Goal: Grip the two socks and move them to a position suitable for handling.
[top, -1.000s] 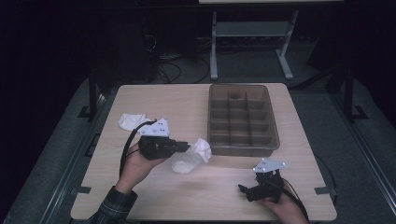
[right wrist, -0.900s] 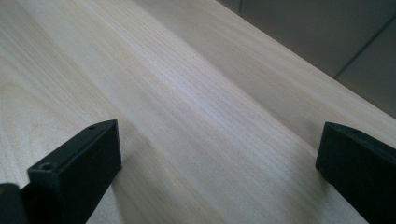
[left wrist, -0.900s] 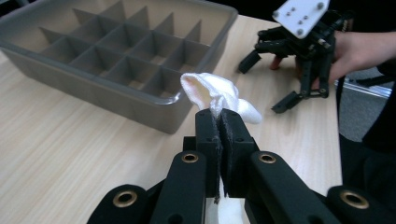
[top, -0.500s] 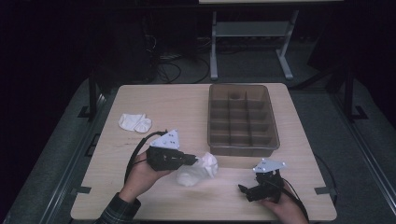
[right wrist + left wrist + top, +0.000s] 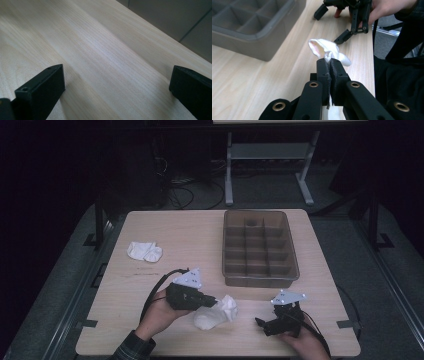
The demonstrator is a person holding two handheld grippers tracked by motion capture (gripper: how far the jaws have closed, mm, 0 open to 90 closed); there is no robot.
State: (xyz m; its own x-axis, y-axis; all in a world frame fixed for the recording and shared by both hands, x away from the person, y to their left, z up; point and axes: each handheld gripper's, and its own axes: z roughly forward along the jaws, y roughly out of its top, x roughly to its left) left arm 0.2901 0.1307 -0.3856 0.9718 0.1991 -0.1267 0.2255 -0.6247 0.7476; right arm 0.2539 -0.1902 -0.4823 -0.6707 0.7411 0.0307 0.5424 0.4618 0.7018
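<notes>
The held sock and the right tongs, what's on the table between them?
Nothing: in the high view, bare table separates the sock from the right tongs.

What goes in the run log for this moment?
left gripper: shut on white sock | right gripper: open, empty | second sock: on table

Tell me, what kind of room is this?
Probably a lab or workshop set up for recording. A wooden table stands in a dark room, cables lie on the floor behind it, and each hand holds a gripper, like the left gripper.
</notes>
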